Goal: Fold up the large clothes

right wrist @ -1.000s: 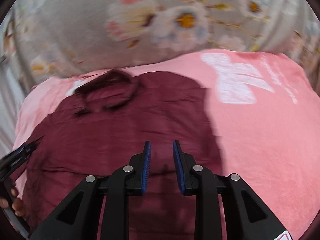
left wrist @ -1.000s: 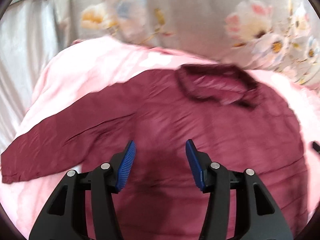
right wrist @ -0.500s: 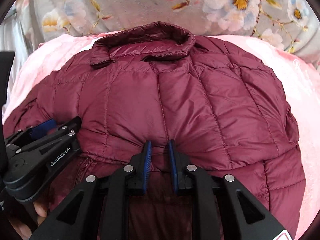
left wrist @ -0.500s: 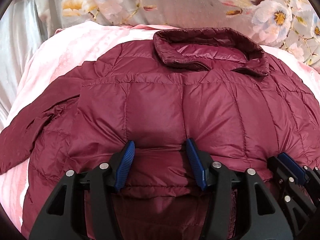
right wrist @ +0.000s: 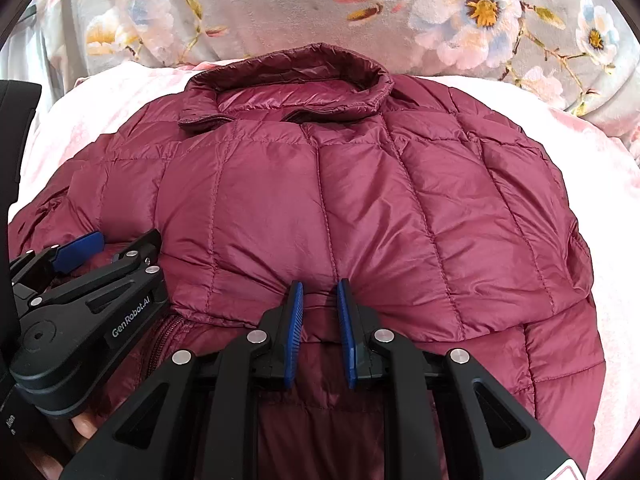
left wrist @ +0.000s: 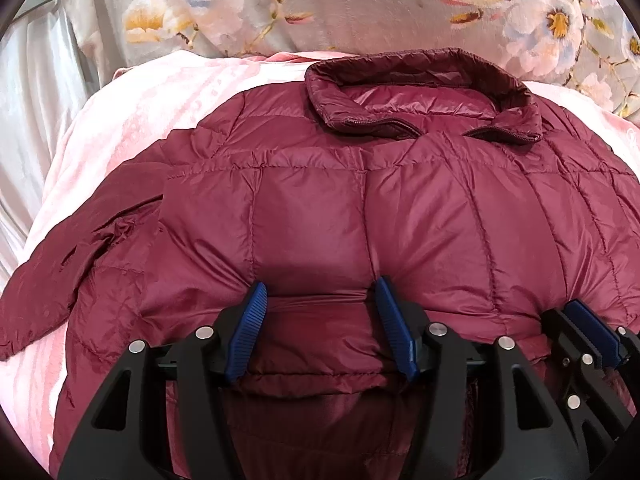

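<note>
Low over a pink blanket (left wrist: 132, 104), both point toward the collar of the maroon puffer jacket (left wrist: 400, 208) spread there: the left gripper (left wrist: 320, 328) wide apart astride its folded-up hem, the right gripper (right wrist: 319, 330) narrowed, pinching that hem's bunched fabric alongside.

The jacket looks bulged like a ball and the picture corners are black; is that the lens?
Yes: in both wrist views the fisheye lens bows the maroon jacket and pink blanket outward, with dark rims; both are sharp, and the left view shows a soft shadow between the jaws.
</note>
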A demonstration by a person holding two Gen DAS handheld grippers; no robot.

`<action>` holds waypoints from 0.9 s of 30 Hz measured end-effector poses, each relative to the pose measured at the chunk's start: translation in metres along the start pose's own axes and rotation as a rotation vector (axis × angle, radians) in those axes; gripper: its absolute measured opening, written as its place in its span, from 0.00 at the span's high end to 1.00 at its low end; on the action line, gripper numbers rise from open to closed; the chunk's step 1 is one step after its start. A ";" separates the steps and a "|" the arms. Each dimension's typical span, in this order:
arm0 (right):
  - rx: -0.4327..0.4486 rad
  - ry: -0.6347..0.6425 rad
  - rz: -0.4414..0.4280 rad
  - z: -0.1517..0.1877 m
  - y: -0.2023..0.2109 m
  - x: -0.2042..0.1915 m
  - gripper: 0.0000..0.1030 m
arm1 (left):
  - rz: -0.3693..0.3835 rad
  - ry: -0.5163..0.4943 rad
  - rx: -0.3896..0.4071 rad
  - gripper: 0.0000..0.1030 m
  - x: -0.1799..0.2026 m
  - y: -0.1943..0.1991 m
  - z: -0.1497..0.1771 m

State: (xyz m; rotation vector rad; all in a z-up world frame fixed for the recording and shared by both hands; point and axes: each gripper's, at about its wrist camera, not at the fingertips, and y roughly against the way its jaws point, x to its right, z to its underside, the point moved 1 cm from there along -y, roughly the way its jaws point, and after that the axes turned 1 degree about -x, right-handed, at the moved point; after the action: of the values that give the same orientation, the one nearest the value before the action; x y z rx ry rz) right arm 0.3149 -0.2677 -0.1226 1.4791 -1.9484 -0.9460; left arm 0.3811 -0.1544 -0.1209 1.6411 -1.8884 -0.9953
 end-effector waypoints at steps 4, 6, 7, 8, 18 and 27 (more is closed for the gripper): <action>0.000 -0.001 0.000 0.000 0.000 0.000 0.84 | -0.010 -0.008 0.002 0.46 0.001 0.001 0.000; 0.000 -0.001 -0.001 0.000 0.000 0.001 0.84 | -0.015 -0.012 0.002 0.46 0.002 0.001 0.000; 0.000 -0.001 -0.001 0.000 0.000 0.001 0.84 | -0.018 -0.014 0.002 0.46 0.002 0.001 0.000; 0.000 -0.002 0.000 0.000 0.000 0.001 0.84 | -0.020 -0.015 0.002 0.46 0.003 0.001 0.000; -0.001 -0.017 -0.018 -0.001 0.000 0.004 0.84 | 0.052 0.080 -0.005 0.31 -0.021 0.007 0.002; 0.016 -0.056 -0.056 0.030 0.067 -0.015 0.68 | 0.100 0.337 0.061 0.10 -0.190 0.099 0.068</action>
State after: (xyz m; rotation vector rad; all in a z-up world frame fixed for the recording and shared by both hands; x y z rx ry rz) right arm 0.2562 -0.2360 -0.0886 1.5394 -1.9672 -1.0082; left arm 0.3039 0.0494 -0.0661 1.6129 -1.7651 -0.5834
